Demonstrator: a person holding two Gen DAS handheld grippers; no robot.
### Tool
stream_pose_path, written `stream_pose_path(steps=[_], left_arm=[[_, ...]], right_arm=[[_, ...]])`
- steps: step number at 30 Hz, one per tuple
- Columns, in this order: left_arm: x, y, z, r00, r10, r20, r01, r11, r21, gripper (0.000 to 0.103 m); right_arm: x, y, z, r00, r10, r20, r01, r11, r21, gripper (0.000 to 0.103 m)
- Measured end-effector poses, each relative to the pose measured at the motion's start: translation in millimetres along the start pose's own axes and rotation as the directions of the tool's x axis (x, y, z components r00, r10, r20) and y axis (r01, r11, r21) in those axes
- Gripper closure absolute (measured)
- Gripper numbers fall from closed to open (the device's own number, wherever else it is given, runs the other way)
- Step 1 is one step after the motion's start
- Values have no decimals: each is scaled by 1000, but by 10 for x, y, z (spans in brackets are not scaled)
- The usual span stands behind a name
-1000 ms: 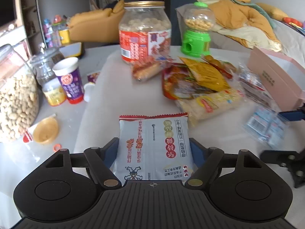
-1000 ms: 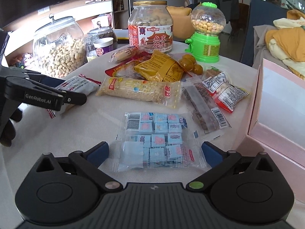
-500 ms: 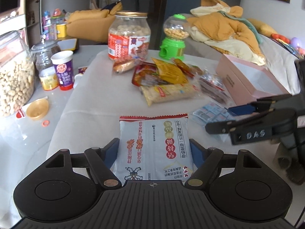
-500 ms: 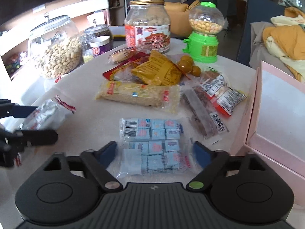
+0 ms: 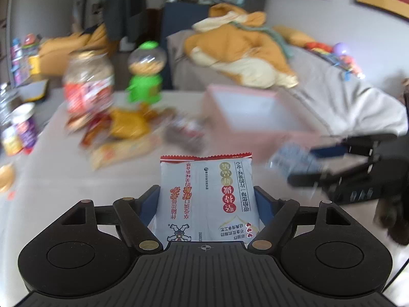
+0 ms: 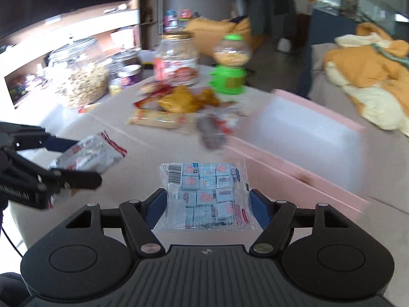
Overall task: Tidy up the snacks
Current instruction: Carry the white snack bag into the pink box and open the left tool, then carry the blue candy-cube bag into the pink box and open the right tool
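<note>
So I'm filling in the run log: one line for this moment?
left claw: shut on white snack packet | right claw: shut on blue candy bag | pink box: open

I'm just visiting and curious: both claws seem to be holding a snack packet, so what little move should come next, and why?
Probably carry both packets on over the open pink box and lower them in. The left gripper grips the white packet, the right gripper, just closed, grips the bag of blue sweets. Both are off the table, and the box looks empty.
</note>
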State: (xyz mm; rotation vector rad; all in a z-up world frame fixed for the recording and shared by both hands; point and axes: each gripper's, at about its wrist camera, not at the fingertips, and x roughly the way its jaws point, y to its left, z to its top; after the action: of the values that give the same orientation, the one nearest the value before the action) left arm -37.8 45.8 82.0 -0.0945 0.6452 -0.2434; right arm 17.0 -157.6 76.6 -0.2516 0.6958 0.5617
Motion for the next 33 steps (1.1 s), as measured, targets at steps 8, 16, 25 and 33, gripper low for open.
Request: stream_pose_path(steps=[8, 16, 25, 33], left_arm=[[757, -538, 1040, 987, -130, 99, 127, 991, 33, 20], [1874, -723, 1087, 988, -152, -38, 151, 988, -35, 21], [1866, -791, 1018, 988, -93, -122, 105, 990, 93, 26], [1568, -774, 1142, 991, -134, 28, 133, 991, 33, 28]], right_arm=[[-89, -467, -216, 999, -48, -11, 49, 989, 139, 32], [105, -636, -338, 998, -49, -25, 54, 965, 256, 32], [45, -636, -334, 996, -85, 17, 78, 964, 253, 32], [40, -626, -306, 995, -101, 18, 93, 965, 246, 32]])
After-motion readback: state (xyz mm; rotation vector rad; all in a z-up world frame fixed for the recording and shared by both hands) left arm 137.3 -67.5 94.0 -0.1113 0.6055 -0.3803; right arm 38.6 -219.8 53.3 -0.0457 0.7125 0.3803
